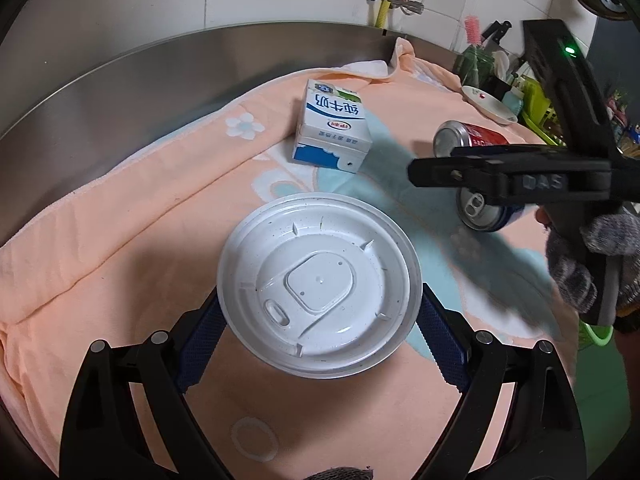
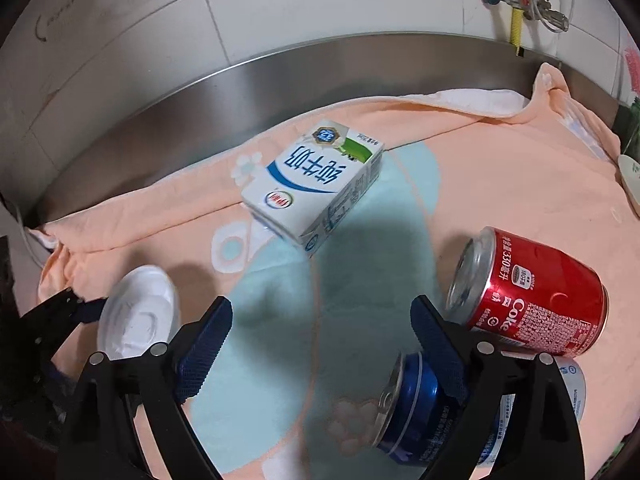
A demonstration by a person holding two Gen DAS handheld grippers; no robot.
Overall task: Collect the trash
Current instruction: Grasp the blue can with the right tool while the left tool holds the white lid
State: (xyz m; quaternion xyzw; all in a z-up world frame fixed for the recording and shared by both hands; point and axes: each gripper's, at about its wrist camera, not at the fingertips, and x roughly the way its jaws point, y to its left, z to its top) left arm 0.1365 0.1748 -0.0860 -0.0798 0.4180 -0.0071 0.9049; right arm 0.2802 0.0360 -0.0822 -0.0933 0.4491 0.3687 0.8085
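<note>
Four bits of trash lie on the peach towel (image 2: 500,184). The left gripper (image 1: 320,316) pinches a white cup lid (image 1: 320,284) at its rim. The right gripper (image 2: 320,332) hangs spread and empty above the blue can (image 2: 412,404) — red can (image 2: 536,292) beside it, milk carton (image 2: 316,184) beyond. Next, I'd guess: lower and close squarely on the blue can.

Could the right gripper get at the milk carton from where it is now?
Probably yes. The right gripper is open, and only bare towel lies between it and the milk carton. The red can and blue can sit off to its right.
</note>
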